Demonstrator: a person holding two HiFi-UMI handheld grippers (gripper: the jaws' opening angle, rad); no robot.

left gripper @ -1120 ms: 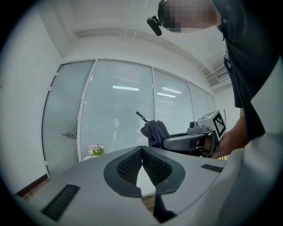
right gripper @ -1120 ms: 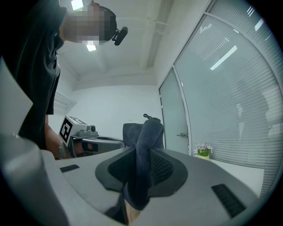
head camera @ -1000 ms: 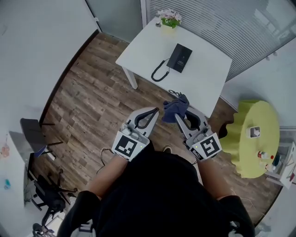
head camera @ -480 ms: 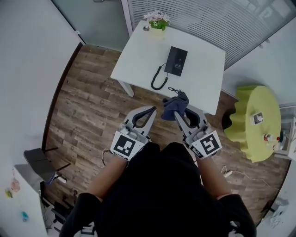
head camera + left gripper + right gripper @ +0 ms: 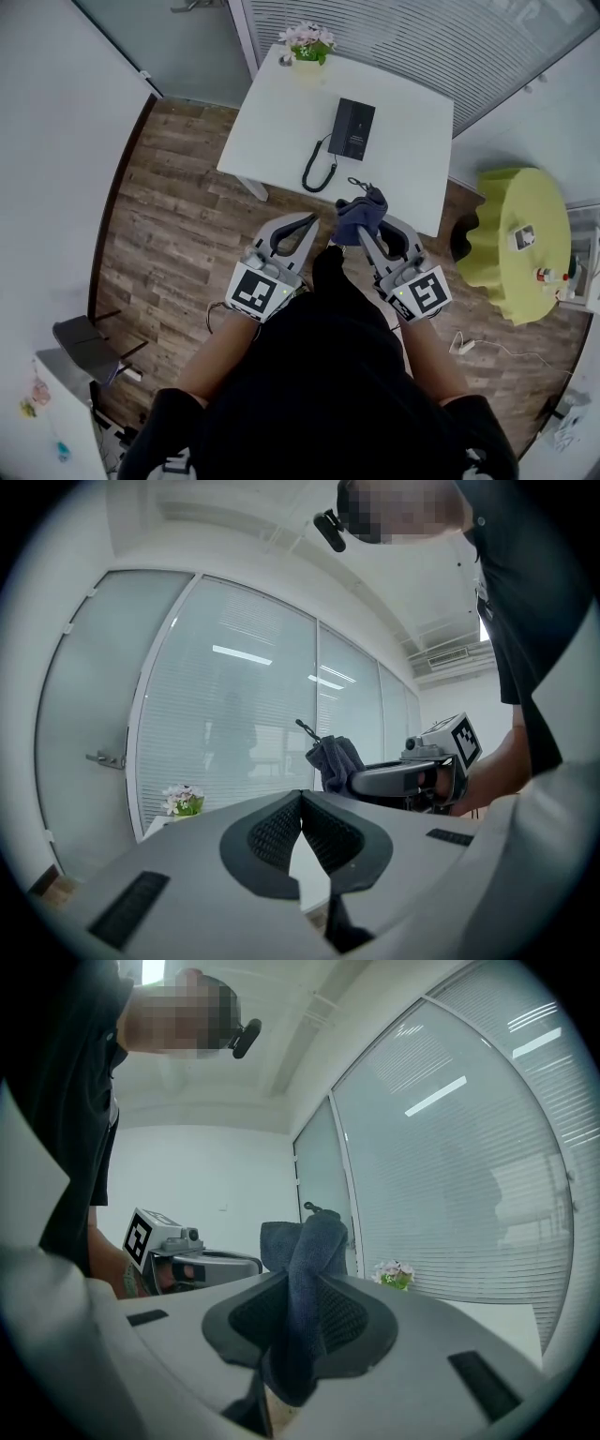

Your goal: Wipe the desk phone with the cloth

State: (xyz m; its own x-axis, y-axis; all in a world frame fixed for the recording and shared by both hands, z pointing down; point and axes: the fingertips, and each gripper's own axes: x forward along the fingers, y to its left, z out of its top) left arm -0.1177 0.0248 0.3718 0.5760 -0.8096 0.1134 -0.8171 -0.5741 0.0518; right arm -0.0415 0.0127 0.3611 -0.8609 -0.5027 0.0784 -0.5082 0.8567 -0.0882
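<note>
One dark blue fabric cloth (image 5: 361,214), clenched in our right hand-held gripper (image 5: 373,228), sits down-frame of the flat black desk phone (image 5: 352,129); left hand-held gripper (image 5: 302,225) clenched empty.

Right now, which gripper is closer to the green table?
Right. The right gripper, holding the cloth, is left of the green table; the left gripper sits farther left.

The desk phone (image 5: 352,129) is a black, flat, rectangular set lying near the middle of the white table (image 5: 412,169). Its black coiled cord (image 5: 316,169) loops out from its left side toward the table's near edge. The cloth (image 5: 360,215) is dark blue and bunched into folds, pinched between the jaws of the right gripper (image 5: 367,228). It stands up past their tips, over the table's near edge and apart from the phone.
</note>
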